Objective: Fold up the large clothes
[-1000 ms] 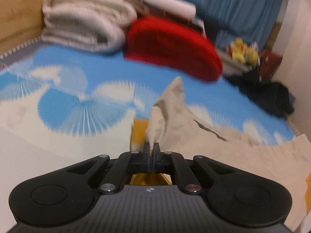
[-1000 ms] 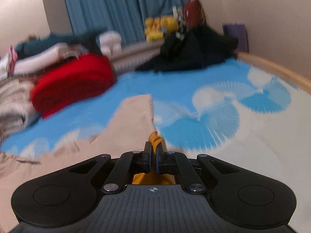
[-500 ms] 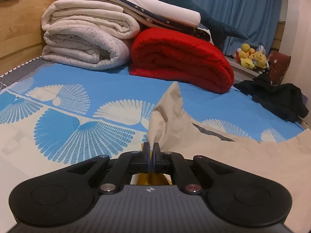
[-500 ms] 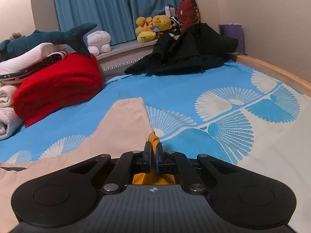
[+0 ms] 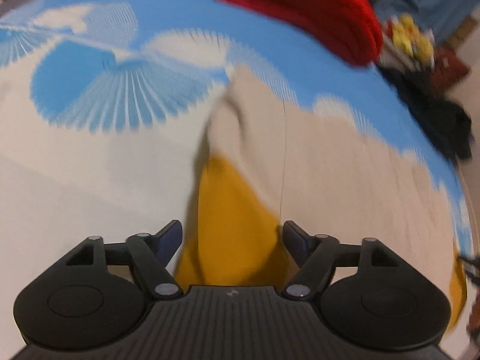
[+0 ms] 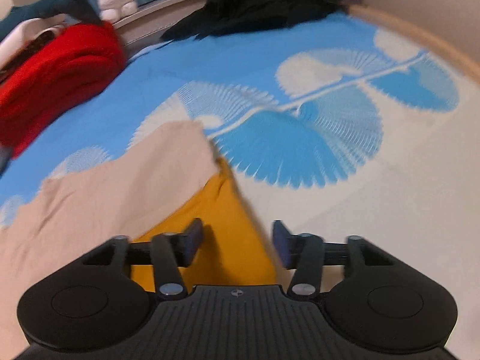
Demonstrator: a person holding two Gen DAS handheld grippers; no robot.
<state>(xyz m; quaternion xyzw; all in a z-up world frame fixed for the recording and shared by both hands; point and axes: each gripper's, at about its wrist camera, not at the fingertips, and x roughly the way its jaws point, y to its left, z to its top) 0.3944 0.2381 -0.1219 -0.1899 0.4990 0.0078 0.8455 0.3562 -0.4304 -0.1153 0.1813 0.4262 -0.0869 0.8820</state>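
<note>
Nearest, the left gripper (image 5: 232, 234) and the right gripper (image 6: 237, 240) both hang with jaws spread wide, gripping nothing. Between each pair of fingers lies the mustard-yellow panel (image 5: 228, 210) of a beige garment (image 6: 120, 186), spread flat on the blue fan-patterned bedsheet (image 6: 300, 138). Beyond sit a folded red blanket (image 6: 54, 69) and a heap of black clothes (image 6: 270, 0). Risk, as a judgement: with the cloth free, its loosely creased beige corner could slump or spring out of line, spoiling the fold.
</note>
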